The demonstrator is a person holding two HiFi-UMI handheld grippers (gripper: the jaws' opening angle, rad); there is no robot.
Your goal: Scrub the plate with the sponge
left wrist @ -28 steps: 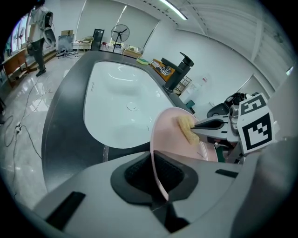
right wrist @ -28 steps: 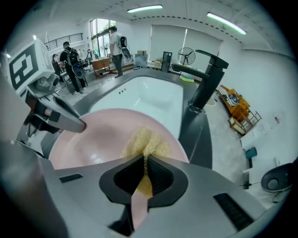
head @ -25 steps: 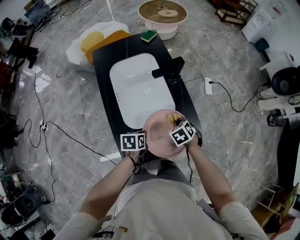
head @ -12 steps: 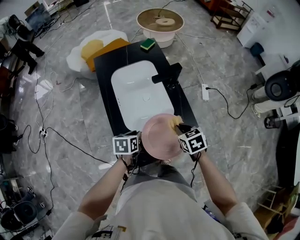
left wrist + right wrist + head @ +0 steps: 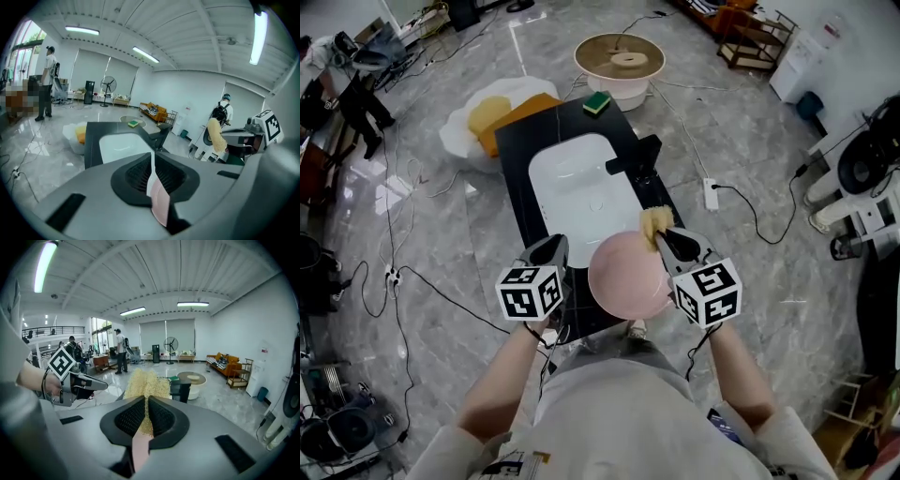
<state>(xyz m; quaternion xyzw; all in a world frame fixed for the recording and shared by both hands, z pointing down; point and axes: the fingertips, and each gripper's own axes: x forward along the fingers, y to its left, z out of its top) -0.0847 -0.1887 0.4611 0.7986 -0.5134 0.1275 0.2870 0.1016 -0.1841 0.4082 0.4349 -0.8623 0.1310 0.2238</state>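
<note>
Plate [image 5: 628,277] — one, pink — gripped by the left gripper [image 5: 551,247], jaws just tightened; one yellow sponge [image 5: 654,223] clamped in the right gripper [image 5: 672,240].

Sink [image 5: 577,192] set in bench [image 5: 514,169]; faucet [image 5: 636,156] on sink's right rim; spare sponge [image 5: 598,102] at bench far end. Plate [image 5: 628,275] over bench near end, between left gripper [image 5: 551,249] and right gripper [image 5: 673,244]; sponge [image 5: 655,223] at plate's far-right edge.

Pink plate [image 5: 623,277], pale yellow sponge [image 5: 654,225], white sink [image 5: 577,187], black counter [image 5: 572,120], grey veined floor [image 5: 769,281]
</note>
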